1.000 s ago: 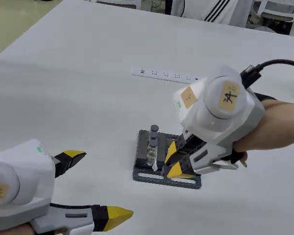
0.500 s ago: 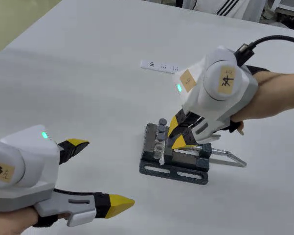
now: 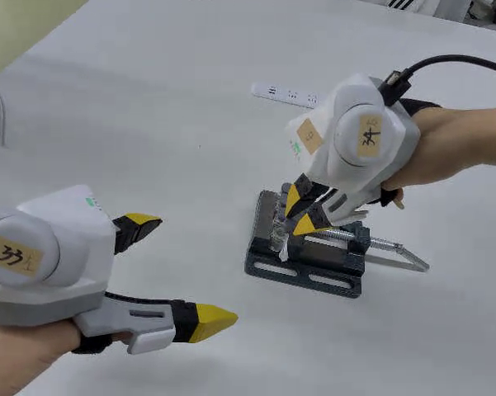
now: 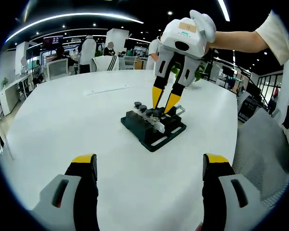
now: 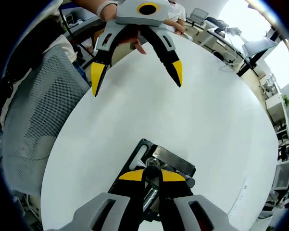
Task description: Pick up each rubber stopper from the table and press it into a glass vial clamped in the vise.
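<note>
A: Where is the vise [image 3: 314,276] sitting?
B: It is sitting on the counter [image 3: 148,107], with vials [image 3: 277,241] standing in a row in it. The right hand-held gripper [image 3: 298,214] is hanging just above.
A: And elsewhere?
B: A power strip [image 3: 285,94] is lying behind the vise. The left hand-held gripper [image 3: 181,269] is hovering well apart, nearer and to the left.

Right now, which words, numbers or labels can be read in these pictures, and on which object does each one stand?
"33", then an unreadable mark: tan label on the left claw's body.
"34", then an unclear mark: tan tag on the right claw's body.
Smaller side sticker and green sticker on the right claw: too blurred to read.
</note>
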The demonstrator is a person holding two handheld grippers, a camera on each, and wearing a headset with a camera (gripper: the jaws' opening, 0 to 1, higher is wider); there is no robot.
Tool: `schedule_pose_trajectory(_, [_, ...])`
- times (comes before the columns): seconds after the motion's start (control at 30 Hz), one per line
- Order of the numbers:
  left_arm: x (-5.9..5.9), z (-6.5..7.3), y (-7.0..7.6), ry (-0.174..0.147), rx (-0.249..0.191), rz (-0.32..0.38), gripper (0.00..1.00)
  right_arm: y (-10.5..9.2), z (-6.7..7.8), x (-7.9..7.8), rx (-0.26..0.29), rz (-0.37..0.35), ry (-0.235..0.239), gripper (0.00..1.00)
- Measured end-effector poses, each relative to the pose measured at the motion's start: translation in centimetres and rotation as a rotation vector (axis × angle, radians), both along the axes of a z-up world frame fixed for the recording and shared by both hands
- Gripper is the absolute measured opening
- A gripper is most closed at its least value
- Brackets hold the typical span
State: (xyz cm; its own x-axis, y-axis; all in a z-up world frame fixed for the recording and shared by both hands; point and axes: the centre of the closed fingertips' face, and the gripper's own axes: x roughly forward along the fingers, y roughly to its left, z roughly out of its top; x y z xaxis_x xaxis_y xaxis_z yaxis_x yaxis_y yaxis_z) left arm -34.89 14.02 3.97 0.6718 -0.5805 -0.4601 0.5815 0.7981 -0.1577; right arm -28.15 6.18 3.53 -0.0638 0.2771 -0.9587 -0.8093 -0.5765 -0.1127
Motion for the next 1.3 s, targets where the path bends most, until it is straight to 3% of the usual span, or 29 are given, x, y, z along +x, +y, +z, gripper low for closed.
schedule_pose_trajectory(0.43, [-0.2, -0.1, 0.8, 0.004, -0.006, 0.014, 0.89, 0.7, -0.3, -0.3, -0.033, 0.034, -0.018, 0.06])
schedule_pose_trajectory(0.93, [-0.4, -0.1, 0.6, 0.010, -0.016, 0.011, 0.88, 0.9, -0.6, -0.3, -0.078, 0.044, -0.019, 0.06])
schedule_pose_trajectory(1.3, [-0.4, -0.2, 0.3, 0.015, -0.020, 0.007, 0.87, 0.8, -0.6, -0.2, -0.088, -0.033, 0.017, 0.06])
